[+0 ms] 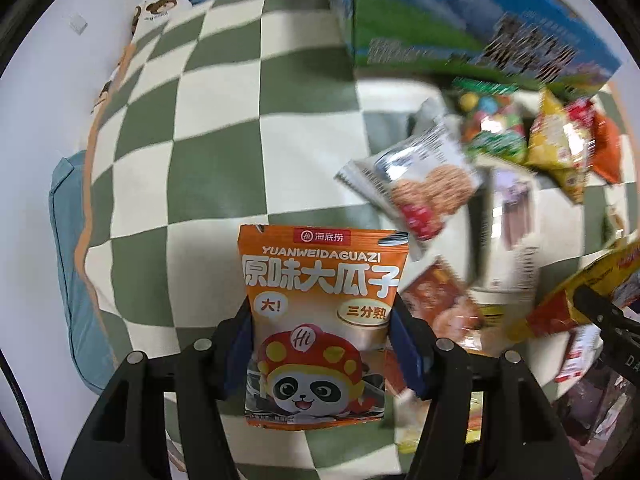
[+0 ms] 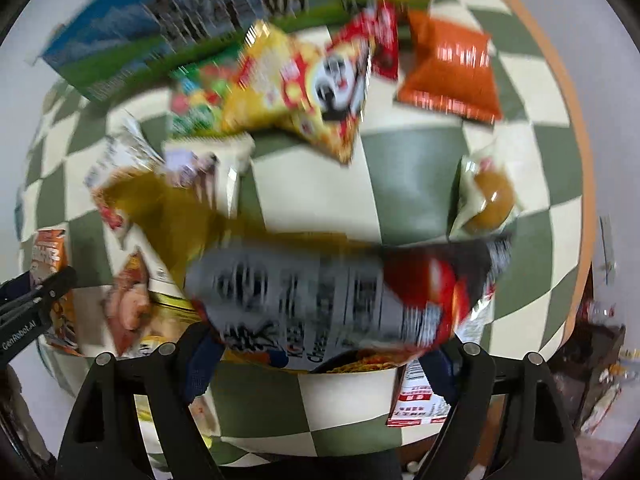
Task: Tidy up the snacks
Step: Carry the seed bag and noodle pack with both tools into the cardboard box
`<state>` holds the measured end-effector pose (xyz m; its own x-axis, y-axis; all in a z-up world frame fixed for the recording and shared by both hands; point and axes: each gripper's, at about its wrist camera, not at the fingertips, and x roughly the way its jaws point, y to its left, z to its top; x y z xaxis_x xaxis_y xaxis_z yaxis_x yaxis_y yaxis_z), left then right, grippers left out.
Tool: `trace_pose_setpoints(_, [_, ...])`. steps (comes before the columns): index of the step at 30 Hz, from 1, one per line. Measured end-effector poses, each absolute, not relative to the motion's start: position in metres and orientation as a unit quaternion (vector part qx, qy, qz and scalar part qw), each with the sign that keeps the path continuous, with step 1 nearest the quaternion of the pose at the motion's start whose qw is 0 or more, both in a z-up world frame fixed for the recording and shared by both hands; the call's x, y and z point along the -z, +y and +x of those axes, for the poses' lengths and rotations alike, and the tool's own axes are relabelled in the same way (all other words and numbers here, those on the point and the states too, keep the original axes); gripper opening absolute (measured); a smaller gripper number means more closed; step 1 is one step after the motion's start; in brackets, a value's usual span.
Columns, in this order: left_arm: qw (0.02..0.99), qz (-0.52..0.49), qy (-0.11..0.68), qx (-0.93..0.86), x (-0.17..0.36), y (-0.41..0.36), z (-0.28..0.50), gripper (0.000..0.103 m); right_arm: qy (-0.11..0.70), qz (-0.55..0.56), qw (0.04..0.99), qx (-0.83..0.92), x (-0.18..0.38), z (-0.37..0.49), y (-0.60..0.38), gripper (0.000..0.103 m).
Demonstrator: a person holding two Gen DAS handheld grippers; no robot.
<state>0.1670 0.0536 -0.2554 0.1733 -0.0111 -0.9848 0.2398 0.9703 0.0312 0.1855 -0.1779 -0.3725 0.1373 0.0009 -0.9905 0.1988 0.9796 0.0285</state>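
My left claw (image 1: 324, 344) points straight down, its blue pads clamped on an orange packet; my right claw (image 2: 320, 356) points down too, gripping a wide bag.

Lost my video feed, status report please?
Left gripper shut on orange seed packet. Right gripper shut on large noodle bag. Snack pile alongside, nothing blocking.

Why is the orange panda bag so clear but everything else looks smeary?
Left wrist view: the orange panda bag sits sharp in the left claw, while the snack pile smears. Right wrist view: nearly everything blurs, even the big grey-and-red bag in the right claw.
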Motion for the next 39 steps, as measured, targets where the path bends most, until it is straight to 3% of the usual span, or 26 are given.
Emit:
trace_pose_setpoints(10, [0.801,0.065,0.587,0.102,0.178,0.02,0.175,0.059,0.622,0.034,0.782,0.002,0.304,0.228,-0.183,0.086])
trace_pose_setpoints(19, [0.778,0.078,0.621,0.057,0.231,0.005,0.195,0.059,0.699,0.043,0.714,-0.021,0.388,0.247,-0.191,0.087])
trace_pose_setpoints(22, [0.767,0.075,0.635,0.05,0.248,0.007,0.196,0.059,0.697,0.076,0.713,-0.024,0.391,0.243,-0.202,0.098])
trace_pose_setpoints(26, [0.754,0.076,0.65,0.049,0.266,0.004,0.191,0.059,0.7,0.098,0.707,-0.025,0.393,0.226,-0.215,0.098])
trace_pose_setpoints(31, [0.74,0.087,0.665,0.05,0.283,-0.003,0.183,0.059,0.722,0.105,0.684,0.008,0.434,0.22,-0.207,0.098])
trace_pose_setpoints(33, [0.738,0.089,0.667,0.05,0.285,-0.004,0.182,0.059,0.713,0.096,0.694,0.029,0.438,0.219,-0.203,0.096])
trace_pose_setpoints(34, [0.737,0.089,0.668,0.05,0.285,-0.005,0.182,0.059,0.707,0.091,0.7,0.037,0.438,0.219,-0.202,0.087])
trace_pose_setpoints(39, [0.742,0.087,0.662,0.061,0.269,-0.01,0.17,0.059,0.688,0.105,0.718,0.018,0.424,0.214,-0.209,0.085])
